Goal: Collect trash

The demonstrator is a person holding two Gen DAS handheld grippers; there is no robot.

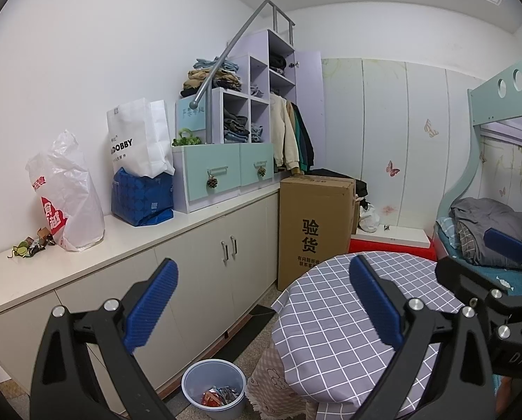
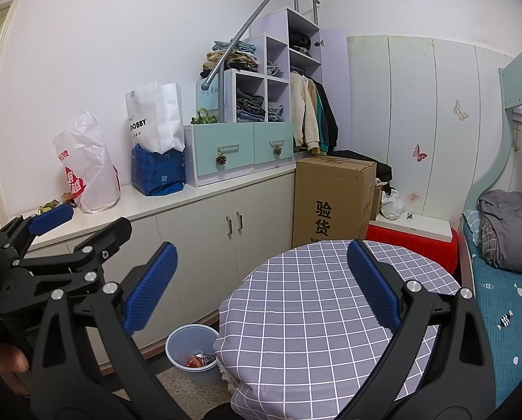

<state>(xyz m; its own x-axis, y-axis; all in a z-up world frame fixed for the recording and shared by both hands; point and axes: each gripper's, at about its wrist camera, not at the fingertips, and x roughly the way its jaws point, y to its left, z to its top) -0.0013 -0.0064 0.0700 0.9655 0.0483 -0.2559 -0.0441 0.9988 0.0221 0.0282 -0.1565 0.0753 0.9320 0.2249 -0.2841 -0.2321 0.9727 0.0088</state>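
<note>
Crumpled wrappers (image 1: 29,246) lie on the countertop (image 1: 148,238) just beside the white plastic bag (image 1: 66,192), up and to the left of both tools. The left gripper (image 1: 261,301) is nearer; it and the right gripper (image 2: 261,285) gape wide, holding nothing. The bin (image 1: 213,386) stands on the floor below.

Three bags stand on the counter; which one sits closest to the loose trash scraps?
The crumpled white plastic bag with red print, leftmost of the three. The scraps lie right beside its base; the white paper bag and blue bag stand farther right.
</note>
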